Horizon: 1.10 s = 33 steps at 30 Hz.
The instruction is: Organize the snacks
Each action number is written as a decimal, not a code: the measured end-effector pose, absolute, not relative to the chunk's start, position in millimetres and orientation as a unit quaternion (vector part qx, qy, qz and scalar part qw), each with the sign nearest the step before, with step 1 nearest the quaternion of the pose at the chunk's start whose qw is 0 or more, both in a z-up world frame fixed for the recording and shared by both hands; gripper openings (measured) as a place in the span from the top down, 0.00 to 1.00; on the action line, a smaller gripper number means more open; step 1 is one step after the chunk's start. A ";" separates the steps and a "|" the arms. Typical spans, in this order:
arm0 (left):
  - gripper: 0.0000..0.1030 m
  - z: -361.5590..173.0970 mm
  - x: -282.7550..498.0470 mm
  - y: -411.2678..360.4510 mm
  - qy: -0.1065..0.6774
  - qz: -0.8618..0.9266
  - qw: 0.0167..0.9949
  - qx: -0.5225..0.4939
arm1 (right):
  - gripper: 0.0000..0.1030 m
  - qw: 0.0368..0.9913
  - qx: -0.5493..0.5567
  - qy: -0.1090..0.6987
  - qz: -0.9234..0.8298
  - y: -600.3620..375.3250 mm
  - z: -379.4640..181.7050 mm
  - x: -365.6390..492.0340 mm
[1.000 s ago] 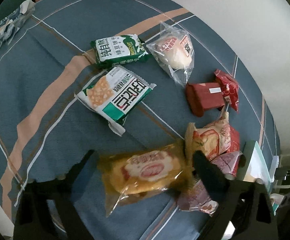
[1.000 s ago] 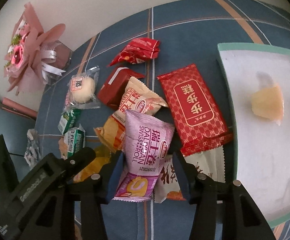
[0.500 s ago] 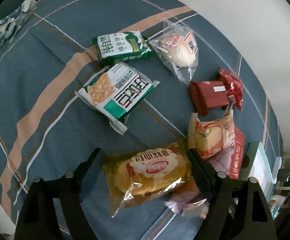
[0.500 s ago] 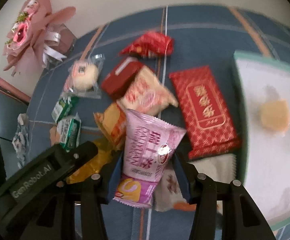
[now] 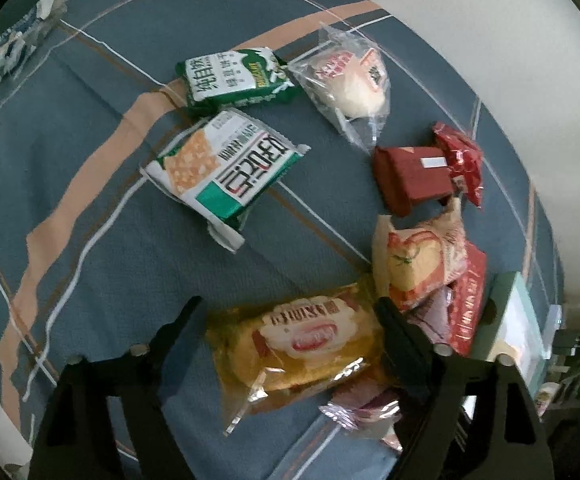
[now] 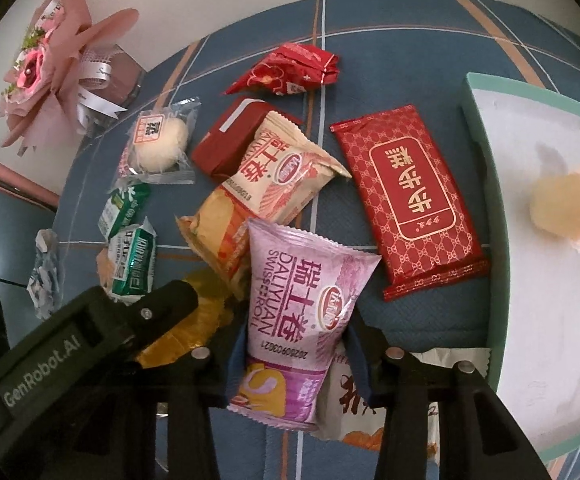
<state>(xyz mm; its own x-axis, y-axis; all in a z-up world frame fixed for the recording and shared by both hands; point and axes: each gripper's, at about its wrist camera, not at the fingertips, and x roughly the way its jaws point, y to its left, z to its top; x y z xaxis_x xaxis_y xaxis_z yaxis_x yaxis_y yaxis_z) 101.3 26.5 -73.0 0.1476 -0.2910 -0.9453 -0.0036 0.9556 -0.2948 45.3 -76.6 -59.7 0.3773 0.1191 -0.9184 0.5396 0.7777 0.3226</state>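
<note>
- The right gripper (image 6: 294,354) is squeezing the purple snack bag (image 6: 302,308), hiding a white packet (image 6: 354,412).
- The left gripper (image 5: 290,320) is sitting wide around the yellow snack bag (image 5: 302,340); touching is unclear.

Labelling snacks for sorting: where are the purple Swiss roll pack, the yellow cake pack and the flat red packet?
purple Swiss roll pack (image 6: 302,312), right wrist view, printed front.
yellow cake pack (image 5: 302,344), left wrist view, label centre.
flat red packet (image 6: 414,196), right wrist view, gold-framed label.
</note>
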 end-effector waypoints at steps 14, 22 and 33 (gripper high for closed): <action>0.34 -62.9 103.2 34.6 0.647 -0.103 0.741 -0.149 | 0.58 0.774 0.331 0.523 -0.134 -86.9 -39.4 34.1; 0.35 -39.6 103.9 45.0 0.624 -0.116 0.755 -0.167 | 0.58 0.777 0.345 0.509 -0.135 -95.4 -21.7 24.8; 0.35 -12.7 99.0 47.5 0.596 -0.125 0.773 -0.176 | 0.58 0.771 0.350 0.511 -0.149 -108.6 -12.3 12.1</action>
